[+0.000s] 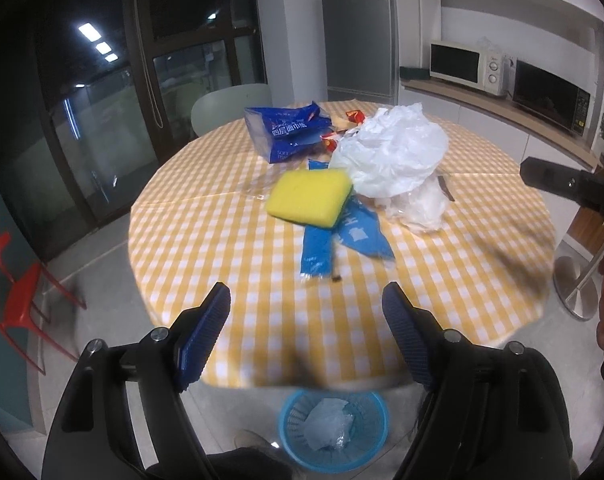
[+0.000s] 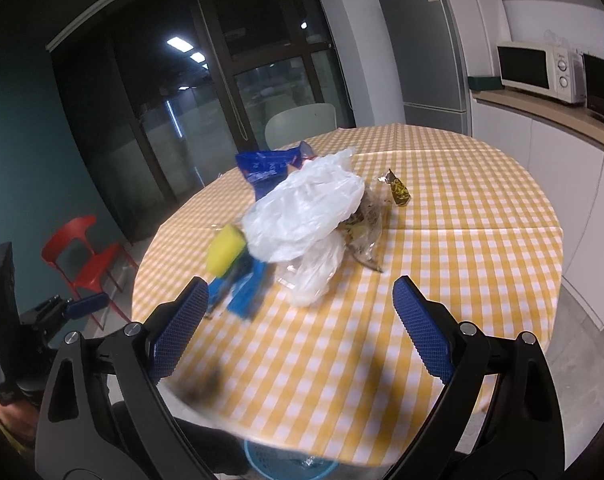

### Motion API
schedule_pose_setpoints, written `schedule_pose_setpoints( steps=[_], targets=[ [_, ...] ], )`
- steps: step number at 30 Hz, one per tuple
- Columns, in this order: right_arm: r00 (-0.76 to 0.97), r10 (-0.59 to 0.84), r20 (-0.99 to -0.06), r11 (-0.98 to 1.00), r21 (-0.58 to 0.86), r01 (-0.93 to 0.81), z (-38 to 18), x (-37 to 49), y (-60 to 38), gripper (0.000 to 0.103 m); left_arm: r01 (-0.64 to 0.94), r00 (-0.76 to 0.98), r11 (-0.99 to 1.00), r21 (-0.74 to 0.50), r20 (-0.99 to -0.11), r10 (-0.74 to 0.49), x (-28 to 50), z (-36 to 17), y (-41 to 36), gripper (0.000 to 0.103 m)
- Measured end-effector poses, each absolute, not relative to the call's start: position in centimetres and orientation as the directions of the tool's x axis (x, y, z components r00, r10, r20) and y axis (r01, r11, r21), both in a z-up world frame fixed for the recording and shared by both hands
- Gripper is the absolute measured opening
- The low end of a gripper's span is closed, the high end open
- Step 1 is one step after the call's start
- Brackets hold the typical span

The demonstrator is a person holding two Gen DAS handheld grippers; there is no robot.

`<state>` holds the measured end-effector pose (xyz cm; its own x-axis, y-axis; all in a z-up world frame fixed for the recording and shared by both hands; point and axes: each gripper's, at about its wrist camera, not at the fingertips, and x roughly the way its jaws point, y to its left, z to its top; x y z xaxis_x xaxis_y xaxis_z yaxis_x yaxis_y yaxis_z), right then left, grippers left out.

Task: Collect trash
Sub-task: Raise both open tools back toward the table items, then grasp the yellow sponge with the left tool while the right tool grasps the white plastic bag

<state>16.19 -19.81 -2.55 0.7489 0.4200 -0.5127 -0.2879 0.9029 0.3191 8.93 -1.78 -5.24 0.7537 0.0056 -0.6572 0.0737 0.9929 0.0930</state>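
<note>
A glossy checked cloth covers the table. The yellow sponge looks matt and porous, the white bag thin crinkled plastic, the blue wrappers shiny film; the blue basket seems perforated plastic

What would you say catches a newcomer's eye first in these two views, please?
Probably the crumpled white plastic bag heaped mid-table on the yellow checked cloth, with the bright yellow sponge at its left. Next, the blue basket on the floor below the table's near edge, already holding some scrap.
</note>
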Motion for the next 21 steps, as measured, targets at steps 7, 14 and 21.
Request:
schedule_pose_setpoints(
  steps=[7, 14, 21],
  targets=[
    [0.732, 0.436, -0.523, 0.895, 0.339, -0.291, -2.5, 21.0, -20.4, 0.086, 0.059, 0.732, 0.994, 0.092, -0.681, 0.020, 13.5, -6.0, -2.2, 0.077],
    [0.687, 0.457, -0.565, 0.883, 0.382, -0.273, -3.4, 26.5, -20.5, 0.078, 0.067, 0.709, 0.992, 0.111, -0.705, 0.031, 17.8, -7.1, -3.5, 0.078],
    [0.661, 0.467, -0.588, 0.878, 0.394, -0.270, -4.5, 29.8, -20.4, 0.070, 0.092, 0.684, 0.985, 0.143, -0.728, 0.042, 20.5, -8.5, -4.1, 0.077]
  ],
)
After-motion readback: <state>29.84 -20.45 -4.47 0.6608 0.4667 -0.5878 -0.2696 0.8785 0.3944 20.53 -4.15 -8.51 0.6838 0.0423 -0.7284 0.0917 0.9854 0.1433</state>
